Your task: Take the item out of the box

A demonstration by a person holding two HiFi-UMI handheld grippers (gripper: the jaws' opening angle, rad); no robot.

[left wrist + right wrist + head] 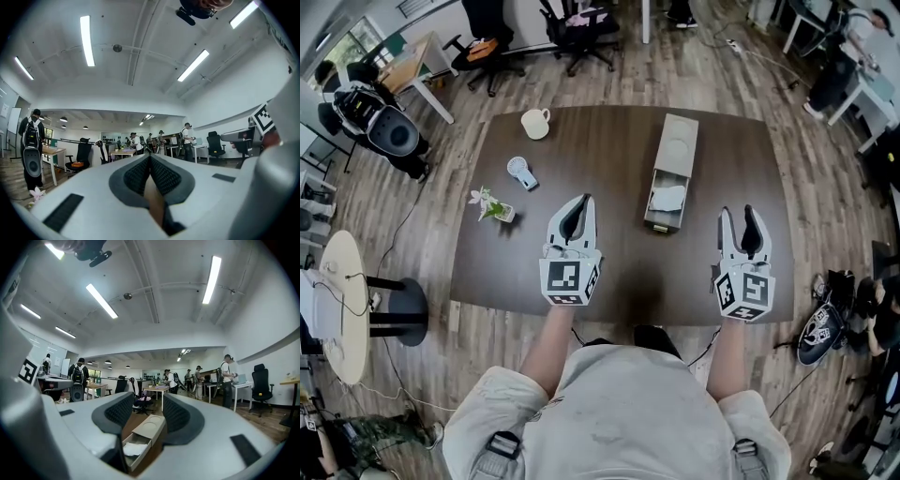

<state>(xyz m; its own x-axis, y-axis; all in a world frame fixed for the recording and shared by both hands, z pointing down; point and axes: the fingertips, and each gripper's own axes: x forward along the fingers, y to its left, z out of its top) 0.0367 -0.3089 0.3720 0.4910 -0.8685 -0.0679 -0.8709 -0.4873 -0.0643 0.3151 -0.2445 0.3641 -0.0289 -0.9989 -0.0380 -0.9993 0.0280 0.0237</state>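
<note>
Both grippers wait near the box, and the item is not yet taken.

We see the box (675, 155) on the table (609, 272), with its long axis running away from us and its open drawer end turned to us. The white item (667, 199) lies in that drawer. The left gripper (579, 206) is left of the box, with its jaws closed together and nothing between them. The right gripper (737, 214) is right of the box, its jaws wide and empty. In the right gripper view the box (151, 426) and the item (132, 449) show between the jaws, ahead and apart. We judge the right gripper is better placed to reach in along the drawer.
</note>
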